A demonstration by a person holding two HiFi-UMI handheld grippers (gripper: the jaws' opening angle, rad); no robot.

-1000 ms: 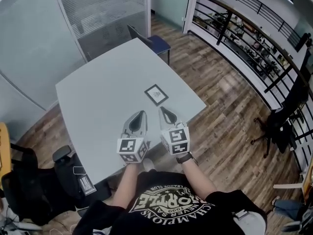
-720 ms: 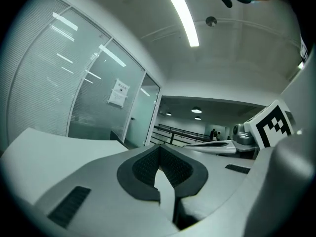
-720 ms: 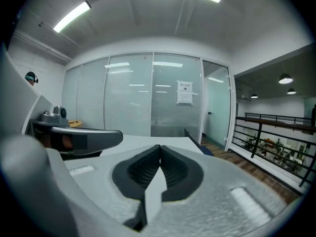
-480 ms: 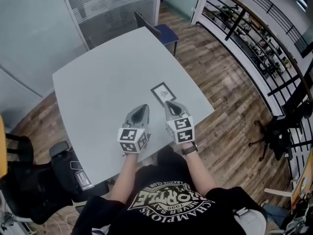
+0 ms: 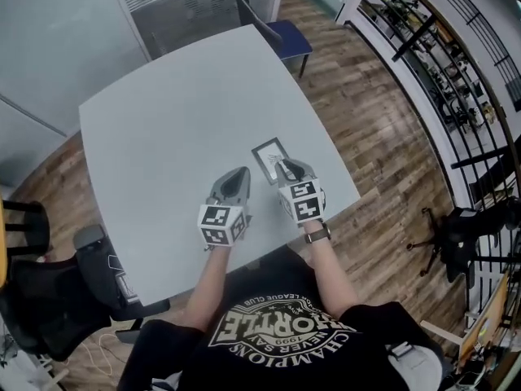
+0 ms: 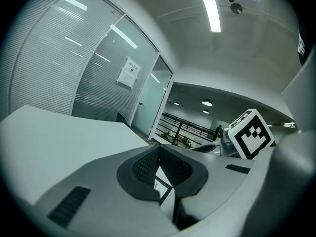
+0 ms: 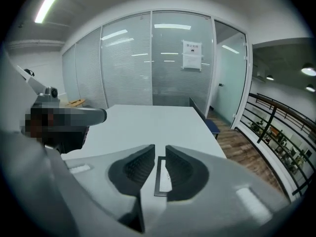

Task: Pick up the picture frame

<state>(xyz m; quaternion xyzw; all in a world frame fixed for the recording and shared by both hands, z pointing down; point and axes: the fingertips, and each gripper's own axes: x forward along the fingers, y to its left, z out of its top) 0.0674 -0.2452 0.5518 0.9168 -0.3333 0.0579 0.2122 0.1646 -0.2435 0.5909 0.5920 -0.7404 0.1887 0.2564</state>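
Observation:
The picture frame [image 5: 267, 153], small with a dark border and a white sheet, lies flat on the grey table [image 5: 163, 129] near its right front edge. My right gripper [image 5: 282, 167] hovers over the frame's near edge. In the right gripper view the right gripper's [image 7: 159, 152] jaws are opening, a narrow gap between them. The frame [image 7: 162, 177] shows through that gap on the table beyond, untouched. My left gripper [image 5: 242, 173] is just left of the frame, its jaws closed with nothing in them. In the left gripper view a corner of the frame [image 6: 163, 186] shows below the left gripper's tips [image 6: 158, 151].
A blue chair [image 5: 286, 37] stands at the table's far corner. A black office chair [image 5: 57, 300] sits at the near left. The table's right edge drops to wood floor, with a railing [image 5: 440, 63] beyond. Glass walls close the far side.
Both grippers have moved forward and down over the table toward the frame. The right one's tips now overlap the frame's near edge, and its jaws have parted slightly.

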